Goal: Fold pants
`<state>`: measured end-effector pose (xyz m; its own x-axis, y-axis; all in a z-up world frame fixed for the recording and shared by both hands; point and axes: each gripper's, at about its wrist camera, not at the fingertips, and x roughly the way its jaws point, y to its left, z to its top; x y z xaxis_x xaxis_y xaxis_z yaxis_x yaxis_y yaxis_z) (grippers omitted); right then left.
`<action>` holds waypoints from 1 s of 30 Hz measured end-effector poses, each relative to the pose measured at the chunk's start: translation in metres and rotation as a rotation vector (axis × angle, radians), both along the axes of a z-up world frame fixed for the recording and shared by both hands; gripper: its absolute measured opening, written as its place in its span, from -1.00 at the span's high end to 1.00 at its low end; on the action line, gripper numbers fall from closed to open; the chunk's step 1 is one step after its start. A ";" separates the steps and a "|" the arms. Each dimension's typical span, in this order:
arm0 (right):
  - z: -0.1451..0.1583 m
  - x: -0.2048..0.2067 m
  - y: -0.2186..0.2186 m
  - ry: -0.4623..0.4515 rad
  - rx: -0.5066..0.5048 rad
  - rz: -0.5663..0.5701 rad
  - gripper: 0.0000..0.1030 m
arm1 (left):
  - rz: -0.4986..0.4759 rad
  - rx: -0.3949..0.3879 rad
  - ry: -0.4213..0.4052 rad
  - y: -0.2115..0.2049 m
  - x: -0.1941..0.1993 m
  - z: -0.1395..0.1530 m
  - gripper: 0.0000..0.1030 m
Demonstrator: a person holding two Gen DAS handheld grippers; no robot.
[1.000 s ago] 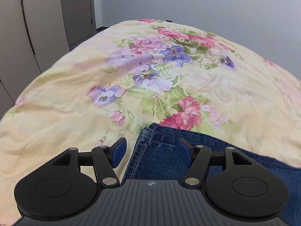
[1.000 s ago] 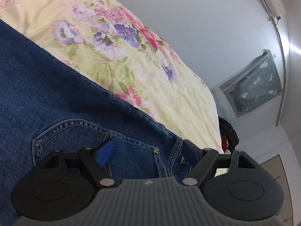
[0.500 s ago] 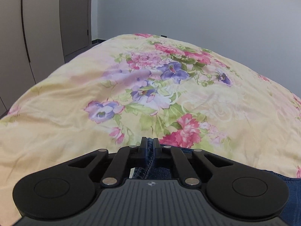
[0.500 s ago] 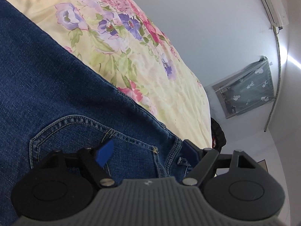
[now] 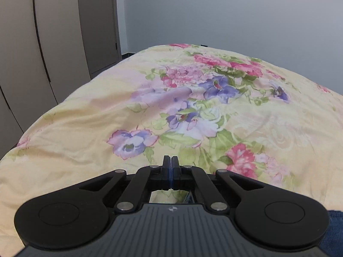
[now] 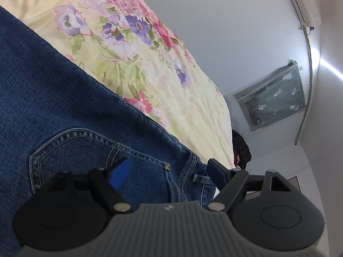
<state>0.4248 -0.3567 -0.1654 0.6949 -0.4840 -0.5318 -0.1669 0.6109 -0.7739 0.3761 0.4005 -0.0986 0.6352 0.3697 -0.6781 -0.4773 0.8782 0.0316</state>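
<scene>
In the left wrist view the left gripper (image 5: 170, 160) sits at six o'clock with its jaws clenched together, fingertips meeting with no cloth visible between them; whether a hem is pinched underneath cannot be told, since only a sliver of denim shows through the small window behind the fingers. A corner of the jeans (image 5: 334, 233) peeks out at four o'clock beside the gripper body. Beyond the fingertips the floral bedspread (image 5: 85, 132) spreads from nine to three o'clock, yellow with pink and purple blooms, and past it stand grey wardrobe doors (image 5: 60, 32) at ten o'clock and a plain wall (image 5: 235, 10) at twelve. In the right wrist view the right gripper (image 6: 169, 169) is released, its blue-padded fingers spread wide just over the waistband end of the jeans (image 6: 53, 98), which lie flat on the bedspread (image 6: 150, 64) from six round to ten o'clock, back pocket (image 6: 85, 147) at seven o'clock. Farther off, a covered window (image 6: 274, 98) hangs at three o'clock and an air conditioner (image 6: 304, 2) at one o'clock.
</scene>
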 end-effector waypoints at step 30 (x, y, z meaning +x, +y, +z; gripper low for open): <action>0.021 -0.128 -0.043 0.090 0.658 -0.399 0.24 | -0.205 0.187 0.308 -0.111 -0.088 -0.026 0.40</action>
<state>0.2969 -0.4001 -0.1444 0.4751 -0.2539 -0.8425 0.1176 0.9672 -0.2252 0.2878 0.2899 -0.1243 0.4861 0.3910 -0.7815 -0.2359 0.9198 0.3135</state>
